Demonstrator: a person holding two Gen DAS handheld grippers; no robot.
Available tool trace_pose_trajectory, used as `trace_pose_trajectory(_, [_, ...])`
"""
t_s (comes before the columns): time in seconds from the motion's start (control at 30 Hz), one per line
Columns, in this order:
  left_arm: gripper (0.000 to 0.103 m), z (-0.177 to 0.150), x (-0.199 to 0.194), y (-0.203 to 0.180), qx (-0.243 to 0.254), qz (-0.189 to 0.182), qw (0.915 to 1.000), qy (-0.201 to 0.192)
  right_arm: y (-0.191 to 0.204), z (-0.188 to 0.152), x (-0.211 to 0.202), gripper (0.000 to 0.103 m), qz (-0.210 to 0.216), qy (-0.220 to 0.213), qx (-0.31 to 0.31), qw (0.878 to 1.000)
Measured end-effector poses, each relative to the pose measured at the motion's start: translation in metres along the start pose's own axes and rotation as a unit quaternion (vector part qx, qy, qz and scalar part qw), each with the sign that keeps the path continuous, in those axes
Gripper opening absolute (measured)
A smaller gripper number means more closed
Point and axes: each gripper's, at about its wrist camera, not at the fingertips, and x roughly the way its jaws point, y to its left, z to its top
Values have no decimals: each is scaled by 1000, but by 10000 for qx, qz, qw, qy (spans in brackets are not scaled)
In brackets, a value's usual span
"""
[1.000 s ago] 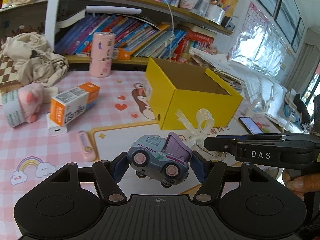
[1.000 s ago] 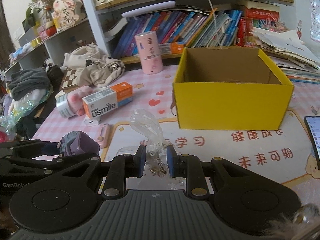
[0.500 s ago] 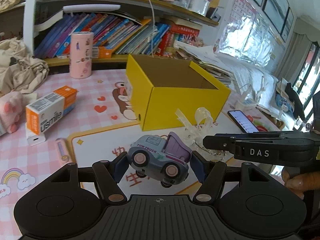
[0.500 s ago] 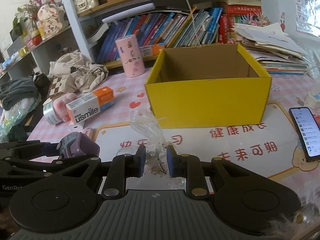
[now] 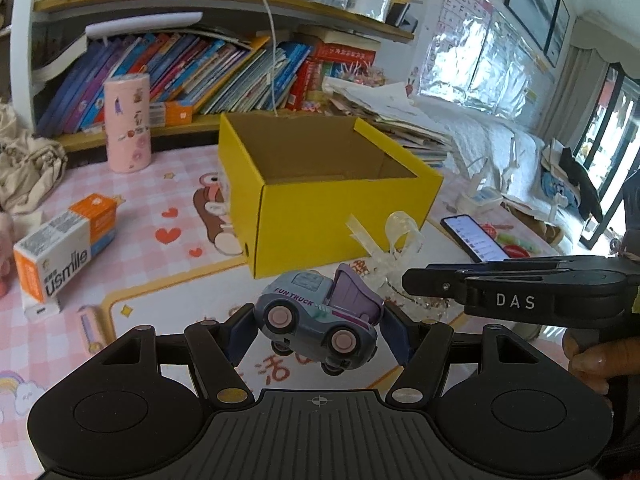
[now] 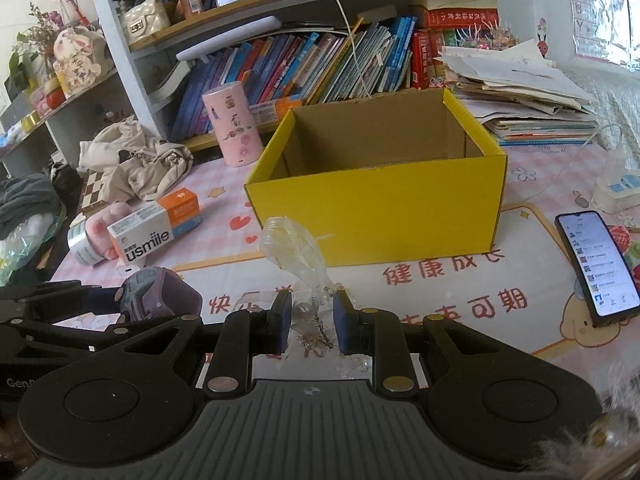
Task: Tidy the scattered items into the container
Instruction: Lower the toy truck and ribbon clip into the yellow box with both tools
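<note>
My left gripper is shut on a blue and purple toy truck and holds it above the mat, in front of the open yellow box. My right gripper is shut on a clear ribbon bow with beads, also lifted, in front of the yellow box. The bow and the right gripper's side show in the left wrist view; the truck shows at the left of the right wrist view. The box looks empty inside.
On the pink mat lie an orange and white usmile carton, a white charger, a small pink stick and a pink plush. A pink cylinder stands by the bookshelf. A phone lies right of the box.
Both grippers have moved up and toward the yellow box with their items held. The box now looks nearer and its inside shows more.
</note>
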Motion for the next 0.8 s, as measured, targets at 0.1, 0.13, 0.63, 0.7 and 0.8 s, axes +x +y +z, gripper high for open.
trace_pose_trajectory(0.1, [66, 7, 0, -7, 152, 38, 9998, -133, -4, 5, 0, 21, 16, -64, -41, 10000])
trace_pose_trajectory(0.13, [66, 10, -1, -10, 208, 54, 9996, -193, -4, 8, -1, 21, 27, -120, -73, 9999])
trace_pose_trajectory(0.63, [67, 68, 4, -31, 341, 277, 9943, -973, -19, 75, -9, 21, 488, -884, -624, 9929])
trace_pose_trajectory(0.7, [67, 75, 9, -33, 318, 329, 9938, -1015, -24, 84, -7, 21, 538, -937, -664, 9919])
trace_pose_trajectory(0.8, [66, 83, 15, -36, 271, 421, 9930, -1073, -33, 97, -1, 21, 610, -944, -719, 9911])
